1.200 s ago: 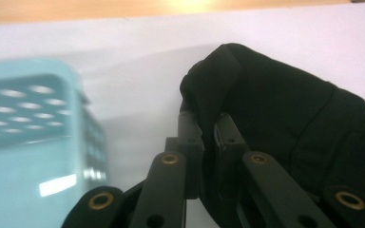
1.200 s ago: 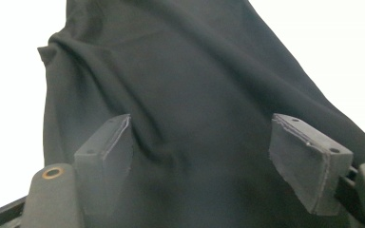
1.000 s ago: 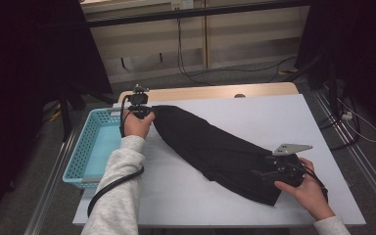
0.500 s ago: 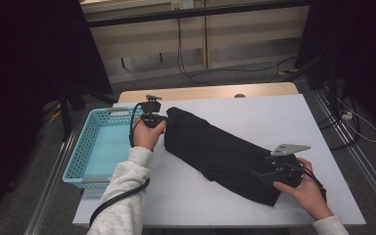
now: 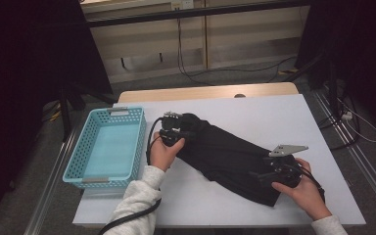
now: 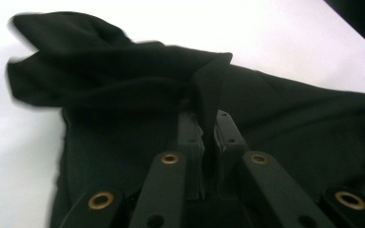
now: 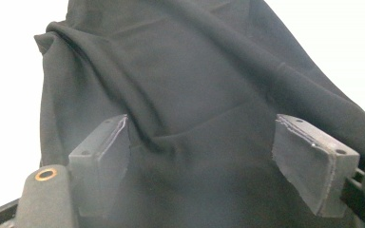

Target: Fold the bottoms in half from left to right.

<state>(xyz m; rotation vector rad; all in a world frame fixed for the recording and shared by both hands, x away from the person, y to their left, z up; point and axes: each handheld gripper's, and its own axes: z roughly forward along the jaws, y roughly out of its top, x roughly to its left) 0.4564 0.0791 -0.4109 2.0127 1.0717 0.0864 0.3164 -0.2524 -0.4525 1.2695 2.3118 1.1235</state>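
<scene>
Left gripper (image 5: 186,128), jaws clamped on the black cloth (image 5: 235,159), has dragged that end inward, right gripper (image 5: 255,175) jaws apart: folding's started.

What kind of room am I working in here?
Probably a lab or recording workspace, not a home: a white table with a black garment and blue basket, loose floor cables, and dark curtains at both sides.

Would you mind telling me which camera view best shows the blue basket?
The high view: the blue basket sits whole at the table's left edge, empty inside. The two gripper views look at the black cloth instead, so they add nothing about the basket.
</scene>
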